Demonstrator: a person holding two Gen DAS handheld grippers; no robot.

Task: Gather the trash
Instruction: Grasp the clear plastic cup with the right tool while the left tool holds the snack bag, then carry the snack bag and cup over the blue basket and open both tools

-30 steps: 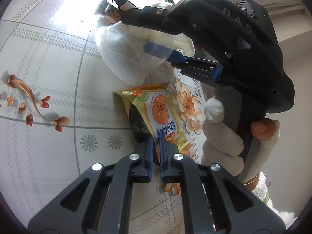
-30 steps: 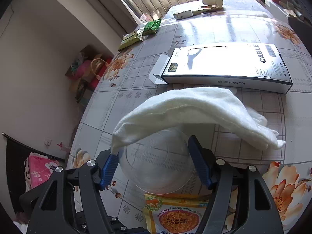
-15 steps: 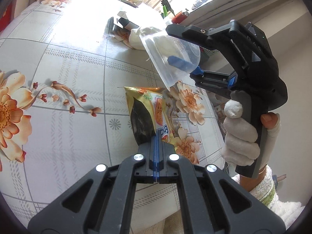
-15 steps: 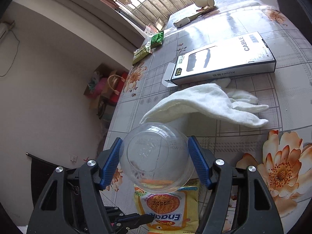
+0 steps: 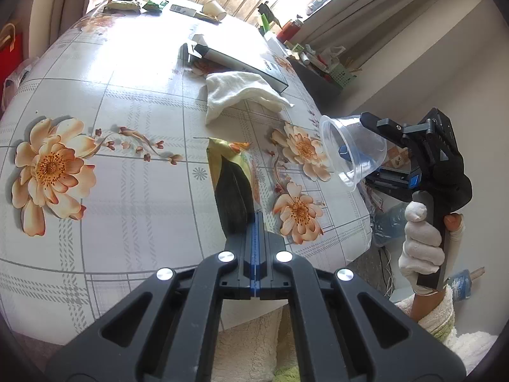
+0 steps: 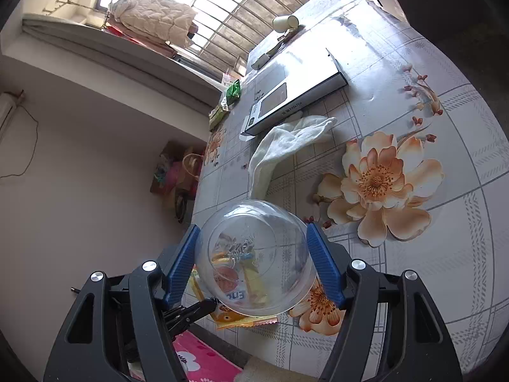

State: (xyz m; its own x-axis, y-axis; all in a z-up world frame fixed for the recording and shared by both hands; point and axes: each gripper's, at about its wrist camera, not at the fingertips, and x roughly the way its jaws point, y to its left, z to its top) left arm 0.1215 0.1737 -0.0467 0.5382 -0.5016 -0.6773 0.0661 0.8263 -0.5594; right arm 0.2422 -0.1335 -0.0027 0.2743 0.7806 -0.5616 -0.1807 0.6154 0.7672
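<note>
Your left hand-held gripper [image 5: 254, 219] is clamped on the snack wrapper [image 5: 230, 187], lifted at the tabletop [image 5: 133, 191] edge. Your right hand-held gripper [image 6: 254, 262] grips the clear plastic cup [image 6: 254, 258]. Neither is binned; the paper cup [image 5: 214, 9] and far wrappers [image 5: 125, 2] remain.

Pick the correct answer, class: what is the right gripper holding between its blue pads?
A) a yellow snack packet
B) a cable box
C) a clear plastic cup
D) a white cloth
C: the right gripper has its pads against both sides of the clear plastic cup, while the snack packet is pinched by the left gripper and the cloth lies on the table.
</note>
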